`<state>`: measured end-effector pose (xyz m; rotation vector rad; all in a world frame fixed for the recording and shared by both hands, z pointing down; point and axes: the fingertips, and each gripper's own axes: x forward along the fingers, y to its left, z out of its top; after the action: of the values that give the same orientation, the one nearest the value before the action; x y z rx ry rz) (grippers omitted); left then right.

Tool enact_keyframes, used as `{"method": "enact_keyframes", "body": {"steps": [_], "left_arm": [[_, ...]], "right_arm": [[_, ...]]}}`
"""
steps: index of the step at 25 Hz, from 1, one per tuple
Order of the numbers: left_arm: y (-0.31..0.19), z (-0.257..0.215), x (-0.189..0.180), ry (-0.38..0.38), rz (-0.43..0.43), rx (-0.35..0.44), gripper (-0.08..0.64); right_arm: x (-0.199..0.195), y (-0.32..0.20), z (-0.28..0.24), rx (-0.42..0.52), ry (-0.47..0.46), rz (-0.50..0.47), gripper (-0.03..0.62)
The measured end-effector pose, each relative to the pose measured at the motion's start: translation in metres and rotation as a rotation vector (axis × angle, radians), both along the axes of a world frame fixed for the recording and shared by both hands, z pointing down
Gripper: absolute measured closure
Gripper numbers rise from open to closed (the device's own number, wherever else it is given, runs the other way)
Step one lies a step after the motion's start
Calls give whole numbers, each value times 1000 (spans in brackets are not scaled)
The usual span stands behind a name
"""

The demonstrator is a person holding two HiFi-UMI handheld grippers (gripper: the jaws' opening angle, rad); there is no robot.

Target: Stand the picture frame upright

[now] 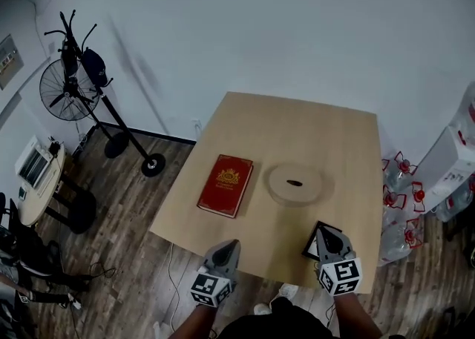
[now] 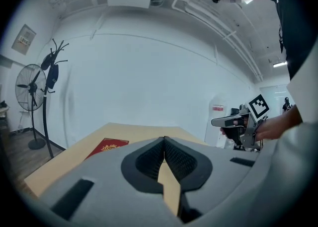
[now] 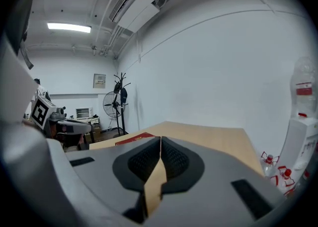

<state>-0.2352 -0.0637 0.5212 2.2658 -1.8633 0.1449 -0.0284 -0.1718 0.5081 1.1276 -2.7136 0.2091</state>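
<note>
The picture frame is black and lies flat near the table's front right corner. My right gripper hovers right over it and hides much of it. That gripper's jaws are shut with nothing between them, and the frame does not show in the right gripper view. My left gripper is held over the front edge of the table, left of the frame. It is shut and empty too. The left gripper view shows the right gripper in a hand off to the right.
A red book lies left of centre on the wooden table, with a round wooden disc beside it. A fan and coat stand are on the floor to the left. Water bottles crowd the right side.
</note>
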Motion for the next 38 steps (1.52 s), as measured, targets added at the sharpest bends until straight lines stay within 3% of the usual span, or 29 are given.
{"method": "enact_keyframes", "body": {"steps": [13,24,33,38], "left_arm": [[-97,1,45,-29,119,-19,560],[-140,3,65,-31,172,-30,560],[-166,16,56,-13,275,-53,560],[-167,29,38,-25,309,-85,560]], "right_arm": [[35,-79,8,-28,-28,68,581],[43,-114,13,-64,-39,54,581],[29,-114,18,-127,-108,124,583],[26,-106,28,-138,-80,172,583]]}}
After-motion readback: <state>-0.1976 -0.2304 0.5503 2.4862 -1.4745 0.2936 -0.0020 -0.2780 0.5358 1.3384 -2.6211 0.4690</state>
